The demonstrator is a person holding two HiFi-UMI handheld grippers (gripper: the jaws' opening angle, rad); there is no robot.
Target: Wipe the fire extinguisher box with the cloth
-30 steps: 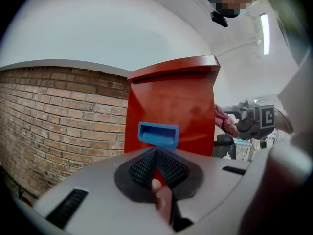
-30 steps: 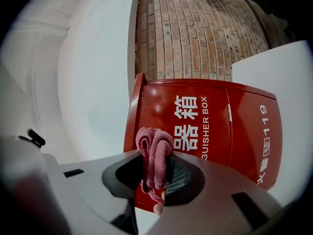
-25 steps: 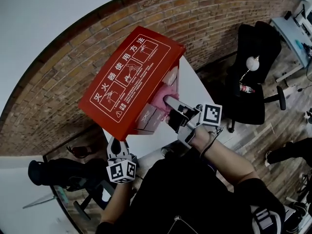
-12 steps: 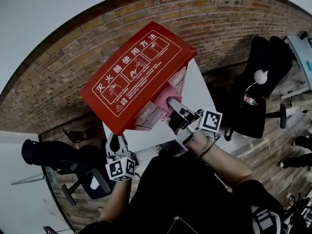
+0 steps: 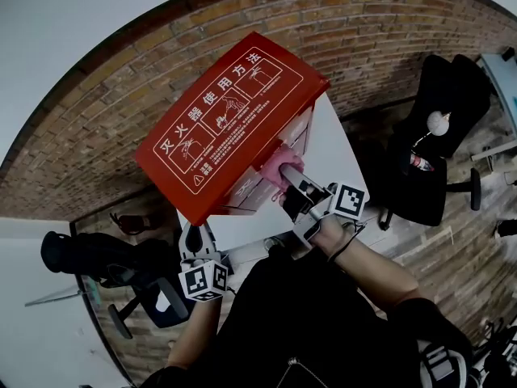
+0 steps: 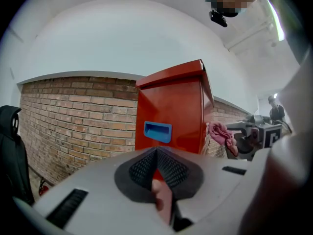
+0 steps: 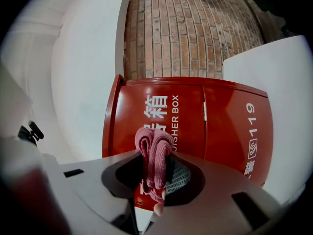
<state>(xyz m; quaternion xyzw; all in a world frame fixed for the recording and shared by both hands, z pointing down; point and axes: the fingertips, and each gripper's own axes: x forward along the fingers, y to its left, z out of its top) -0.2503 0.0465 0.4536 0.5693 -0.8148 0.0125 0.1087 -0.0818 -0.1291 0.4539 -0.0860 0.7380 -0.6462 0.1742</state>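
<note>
The red fire extinguisher box point(image 5: 234, 132) stands on a white table point(image 5: 333, 148) against a brick wall. Its top bears white instruction pictures. My right gripper point(image 5: 286, 175) is shut on a bunched pink cloth point(image 5: 283, 165), which is held against the box's front face. In the right gripper view the cloth point(image 7: 153, 155) sticks up between the jaws, in front of the box's white lettering point(image 7: 195, 126). My left gripper point(image 5: 192, 237) hovers off the box's left side, shut and holding nothing. In its own view I see the box's side point(image 6: 173, 106) with a blue recessed handle point(image 6: 157, 130).
A brick wall point(image 5: 121, 103) runs behind the table. A black office chair point(image 5: 436, 128) stands to the right on the wooden floor. Another dark chair point(image 5: 97, 257) sits at the lower left, near my left gripper.
The right gripper and its cloth have shifted slightly along the box's front face. My view has swung a little; the left gripper has hardly moved.
</note>
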